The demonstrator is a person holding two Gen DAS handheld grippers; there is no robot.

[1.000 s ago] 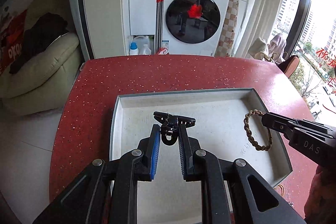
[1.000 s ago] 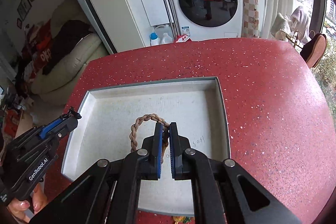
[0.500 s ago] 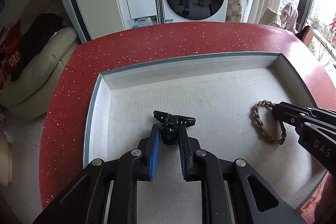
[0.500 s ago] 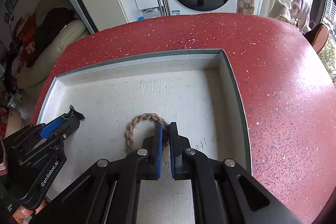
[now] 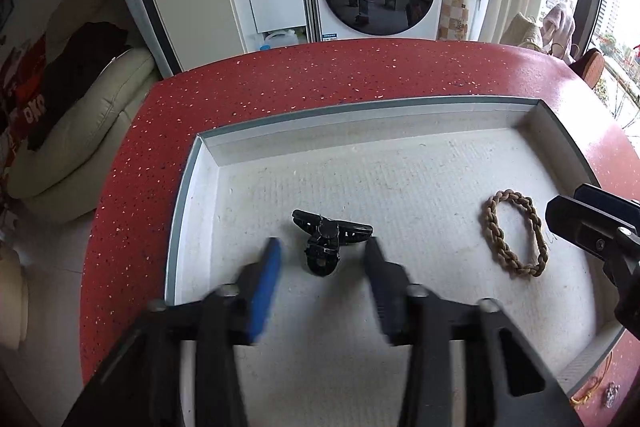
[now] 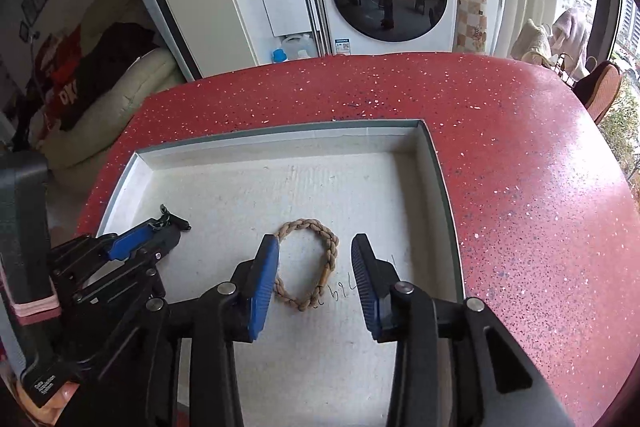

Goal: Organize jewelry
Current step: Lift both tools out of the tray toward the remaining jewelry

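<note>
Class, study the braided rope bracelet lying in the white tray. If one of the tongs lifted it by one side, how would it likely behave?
The braided rope bracelet would probably sag and lose its oval shape, since it looks like soft plaited cord. It likely weighs little, being thin and open in the middle. Lying flat on the white tray, it seems unlikely to roll, and its rough weave should resist slipping.

Hair clip (image 5: 326,241) lies left of bracelet (image 5: 514,233) in tray (image 5: 182,187)

Black grippers (image 6: 315,247) (blue pads (image 6: 262,287))
</note>
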